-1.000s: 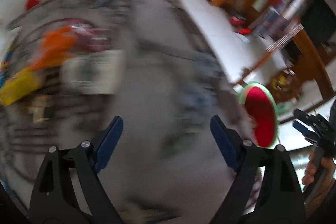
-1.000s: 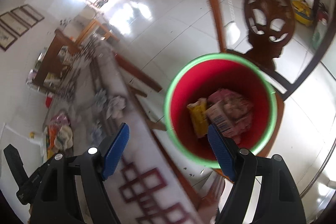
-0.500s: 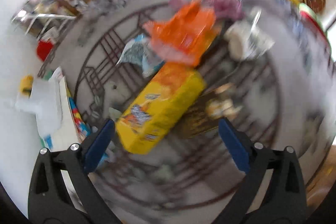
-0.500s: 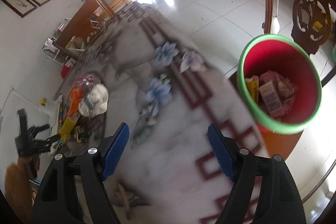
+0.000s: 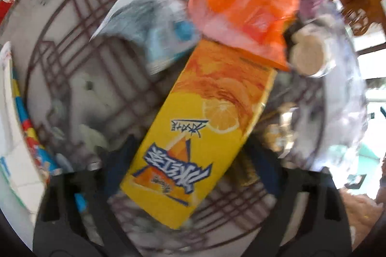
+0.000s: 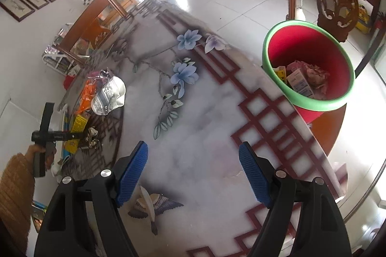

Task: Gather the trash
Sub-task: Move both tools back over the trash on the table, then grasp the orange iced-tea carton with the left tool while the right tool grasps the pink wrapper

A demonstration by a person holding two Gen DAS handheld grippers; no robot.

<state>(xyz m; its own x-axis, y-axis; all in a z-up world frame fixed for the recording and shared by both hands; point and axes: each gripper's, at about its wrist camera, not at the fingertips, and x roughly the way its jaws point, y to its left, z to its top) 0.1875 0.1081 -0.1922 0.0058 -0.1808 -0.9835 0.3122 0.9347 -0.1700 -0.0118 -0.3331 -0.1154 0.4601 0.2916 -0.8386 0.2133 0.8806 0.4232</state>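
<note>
A yellow drink carton (image 5: 207,129) lies on the patterned table, its near end between the spread fingers of my left gripper (image 5: 193,160), which is open; I cannot tell if the fingers touch it. An orange wrapper (image 5: 243,8), a pale blue wrapper (image 5: 154,23) and a round beige cup (image 5: 307,55) lie just beyond it. In the right wrist view the same trash pile (image 6: 96,98) is far left, with the left gripper (image 6: 48,134) over it. My right gripper (image 6: 193,175) is open and empty above the table. A red bin with a green rim (image 6: 311,69) holds several wrappers.
The marble-look table (image 6: 205,136) has painted blue flowers and dark red lattice borders. The bin stands on a wooden stool (image 6: 328,122) past the table's right edge. A carved wooden chair (image 6: 337,3) stands behind it. White papers (image 5: 9,126) lie at the left edge.
My left gripper has swung from the bin side to the trash pile and dropped close over the yellow carton. My right gripper has drawn back from over the bin to above the table.
</note>
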